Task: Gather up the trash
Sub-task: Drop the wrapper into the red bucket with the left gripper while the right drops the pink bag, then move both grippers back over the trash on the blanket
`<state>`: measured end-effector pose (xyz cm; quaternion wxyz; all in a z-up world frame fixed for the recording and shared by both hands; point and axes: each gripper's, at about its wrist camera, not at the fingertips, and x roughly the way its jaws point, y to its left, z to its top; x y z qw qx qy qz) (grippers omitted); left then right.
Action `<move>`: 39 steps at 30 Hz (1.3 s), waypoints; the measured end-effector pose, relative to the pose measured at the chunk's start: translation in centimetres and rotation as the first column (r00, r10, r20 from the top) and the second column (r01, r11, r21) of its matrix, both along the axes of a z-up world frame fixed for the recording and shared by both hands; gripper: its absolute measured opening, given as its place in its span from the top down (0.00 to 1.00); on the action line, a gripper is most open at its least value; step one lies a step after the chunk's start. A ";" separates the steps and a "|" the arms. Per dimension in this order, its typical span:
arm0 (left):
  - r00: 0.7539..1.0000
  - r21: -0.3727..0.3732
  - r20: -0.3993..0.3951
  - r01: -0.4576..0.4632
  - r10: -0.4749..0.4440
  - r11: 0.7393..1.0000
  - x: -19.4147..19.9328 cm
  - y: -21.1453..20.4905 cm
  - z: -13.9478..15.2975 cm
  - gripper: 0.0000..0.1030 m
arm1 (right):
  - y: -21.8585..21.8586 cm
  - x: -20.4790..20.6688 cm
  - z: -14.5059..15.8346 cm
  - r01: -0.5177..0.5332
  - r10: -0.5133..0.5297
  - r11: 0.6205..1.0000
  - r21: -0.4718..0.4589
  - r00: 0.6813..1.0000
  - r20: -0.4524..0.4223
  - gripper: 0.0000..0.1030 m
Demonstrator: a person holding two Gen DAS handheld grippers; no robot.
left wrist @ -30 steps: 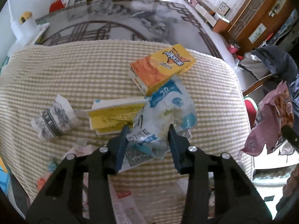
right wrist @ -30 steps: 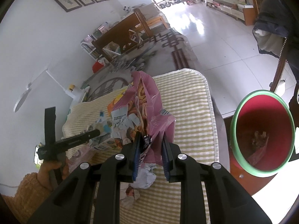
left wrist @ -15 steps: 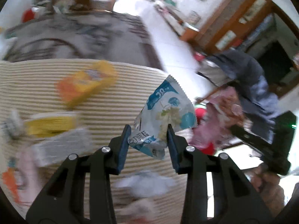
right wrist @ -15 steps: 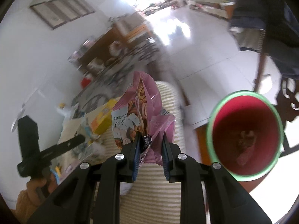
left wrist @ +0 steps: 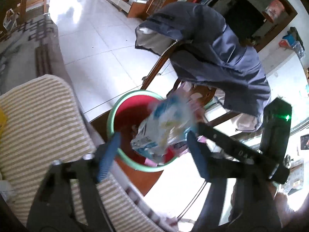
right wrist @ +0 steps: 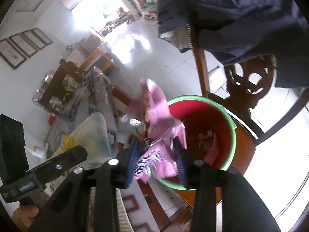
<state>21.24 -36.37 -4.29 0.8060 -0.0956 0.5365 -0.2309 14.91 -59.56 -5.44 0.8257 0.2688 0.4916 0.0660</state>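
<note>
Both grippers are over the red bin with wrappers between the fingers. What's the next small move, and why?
Probably hold both over the green-rimmed red bin briefly. The left gripper is opening, and its blue-and-white plastic wrapper looks blurred and loose above the bin. The right gripper is opening too, but its pink snack bag sits over the near rim, so nudge it inward if needed.

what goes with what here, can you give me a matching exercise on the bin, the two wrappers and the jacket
Things:
1. bin
2. blue and white wrapper
3. pink wrapper
4. dark blue jacket

Descriptions:
A. draped over a wooden chair
B. between the opening jaws of the right gripper
C. red inside, green rim
D. blurred over the bin, ahead of the opening left gripper

Pairs: 1-C, 2-D, 3-B, 4-A
</note>
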 end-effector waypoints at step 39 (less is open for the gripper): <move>0.853 0.059 0.089 -0.520 0.514 0.852 -19.7 34.0 4.6 0.29 | 27.2 -5.7 3.2 -0.355 0.355 0.932 -0.069 0.935 -0.006 0.47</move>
